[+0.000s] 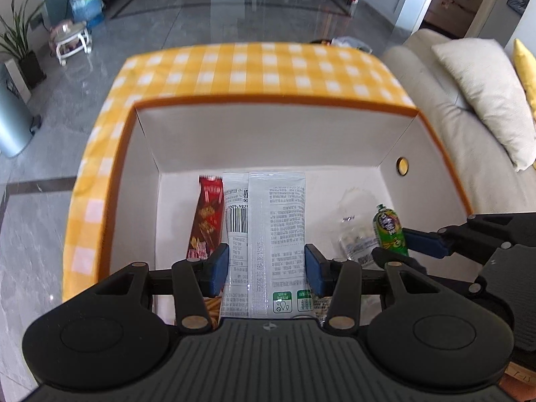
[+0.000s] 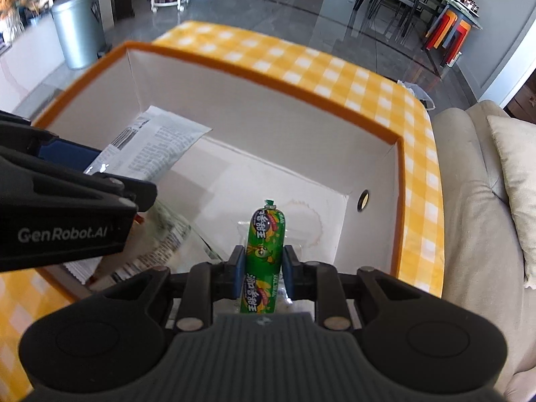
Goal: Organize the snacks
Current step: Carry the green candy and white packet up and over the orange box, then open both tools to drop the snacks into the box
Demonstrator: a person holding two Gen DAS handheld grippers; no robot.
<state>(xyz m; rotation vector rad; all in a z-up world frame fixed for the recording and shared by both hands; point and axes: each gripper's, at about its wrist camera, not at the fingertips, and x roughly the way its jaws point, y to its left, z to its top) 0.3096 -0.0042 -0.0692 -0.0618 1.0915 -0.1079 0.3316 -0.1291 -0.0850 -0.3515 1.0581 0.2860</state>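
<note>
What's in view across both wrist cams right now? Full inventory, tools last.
white open-top storage box with orange rim: 1, on the yellow-checked cloth
yellow-and-white checked tablecloth: 1, under the box
white foil snack packet with barcode: 1, held over the box's left half
green plastic-wrapped sausage stick: 1, held over the box's right half
dark red snack packet: 1, on the box floor, left
clear plastic wrapper: 1, box floor, right
beige sofa with cushion: 1, right of the table
grey metal bin: 1, on the floor
left tool: shut on the white packet
right tool: shut on the sausage stick
</note>
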